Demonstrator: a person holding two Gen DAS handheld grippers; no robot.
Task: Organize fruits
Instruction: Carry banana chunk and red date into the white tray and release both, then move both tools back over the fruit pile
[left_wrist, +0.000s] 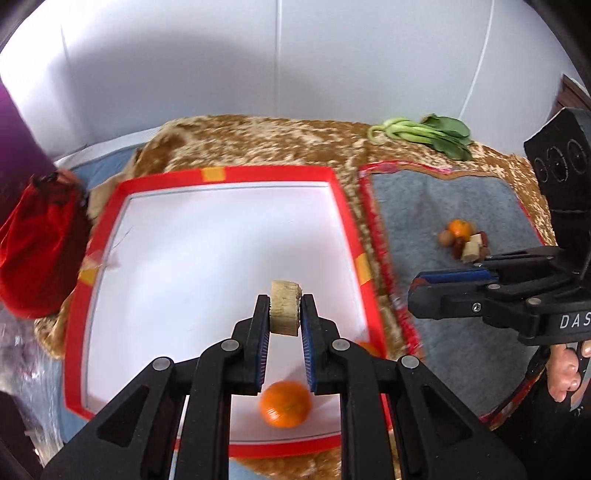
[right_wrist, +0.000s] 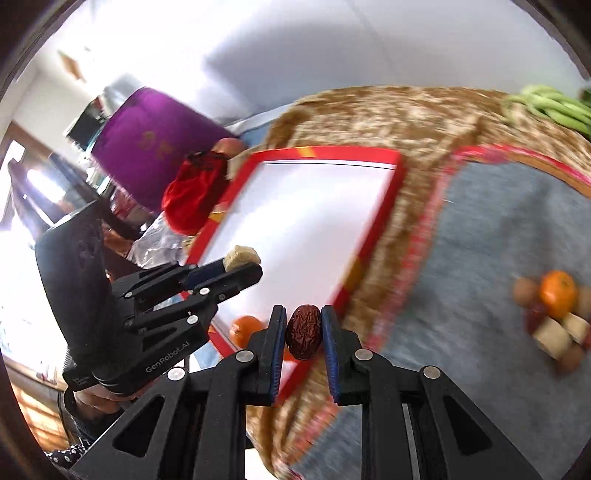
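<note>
My left gripper (left_wrist: 284, 299) is shut on a pale beige chunk (left_wrist: 284, 308), held above the white tray with a red rim (left_wrist: 236, 173). An orange (left_wrist: 285, 403) lies in the tray's near corner. My right gripper (right_wrist: 303, 314) is shut on a wrinkled dark red date (right_wrist: 303, 331) over the tray's right edge (right_wrist: 369, 254). On the grey mat (left_wrist: 461, 206) sits a small pile of fruit (left_wrist: 463, 240) with an orange (right_wrist: 558, 293), brown round fruits and beige chunks (right_wrist: 552, 338). The left gripper (right_wrist: 242, 264) and its chunk (right_wrist: 242, 255) also show in the right wrist view, the right gripper (left_wrist: 417, 288) in the left wrist view.
A red cloth bag (left_wrist: 40, 254) and a purple cylinder (right_wrist: 155, 147) stand left of the tray. Green leafy vegetables (left_wrist: 424, 134) lie at the far edge of the brown speckled cloth (left_wrist: 258, 144). A white wall rises behind. A person's hand (left_wrist: 565, 369) holds the right gripper.
</note>
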